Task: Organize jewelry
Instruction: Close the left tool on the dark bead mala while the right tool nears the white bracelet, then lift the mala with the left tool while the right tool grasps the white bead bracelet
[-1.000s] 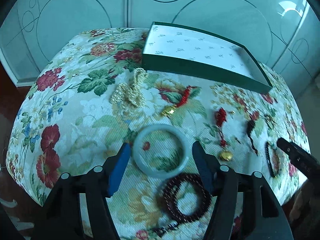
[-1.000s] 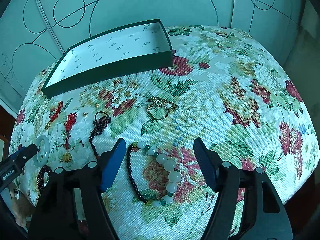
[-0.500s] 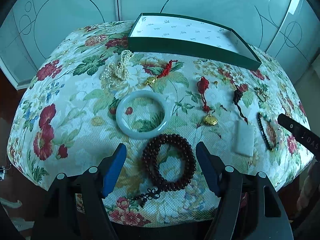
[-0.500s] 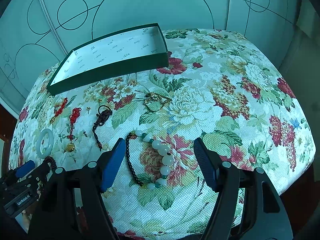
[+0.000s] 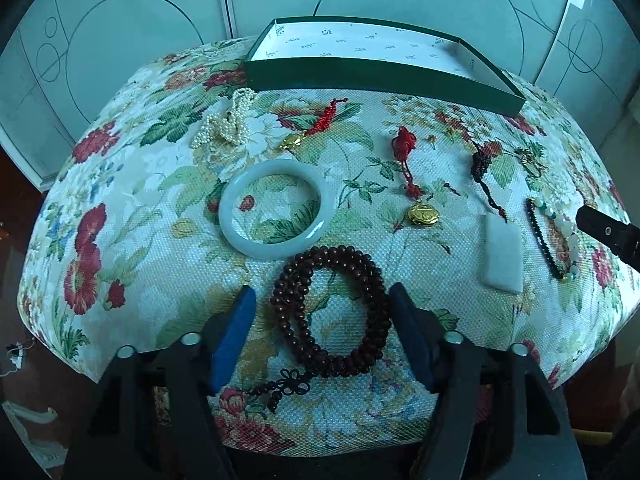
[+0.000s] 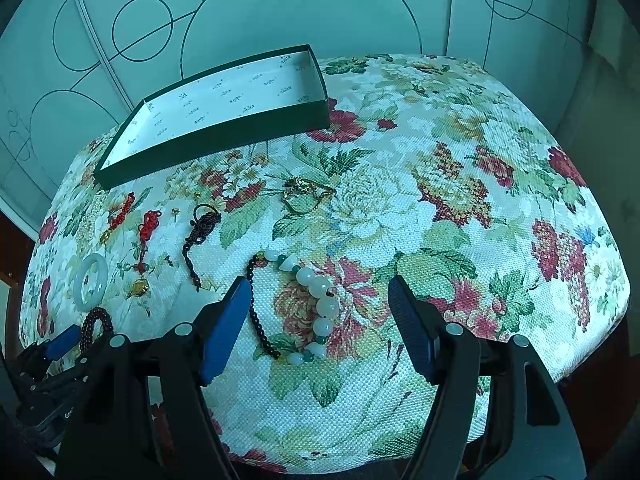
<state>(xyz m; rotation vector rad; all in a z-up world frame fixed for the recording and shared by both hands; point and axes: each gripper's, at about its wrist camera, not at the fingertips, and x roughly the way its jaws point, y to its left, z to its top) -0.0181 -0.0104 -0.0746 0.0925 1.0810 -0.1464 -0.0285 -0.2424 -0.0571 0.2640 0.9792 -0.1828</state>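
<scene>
The left gripper (image 5: pixel 320 334) is closing, its blue pads either side of the dark bead bracelet (image 5: pixel 332 312) — the right pad seems to touch it, grip unclear. Beyond lies the jade bangle (image 5: pixel 276 208); farther off, the green box (image 5: pixel 380 76). The right gripper (image 6: pixel 320 320) gapes over the white-bead bracelet (image 6: pixel 316 300) — nothing held.

Both cams ride the grippers, angled steeply down, close over floral cushion (image 5: pixel 132 264). L cam sits over its left part, R cam further right; both catch green box (image 5: pixel 380 76) & white-bead bracelet (image 6: pixel 316 304).

black tool (image 5: pixel 322 328) arms, blue pads (image 5: pixel 236 332), silver screws (image 5: pixel 191 338)
</scene>
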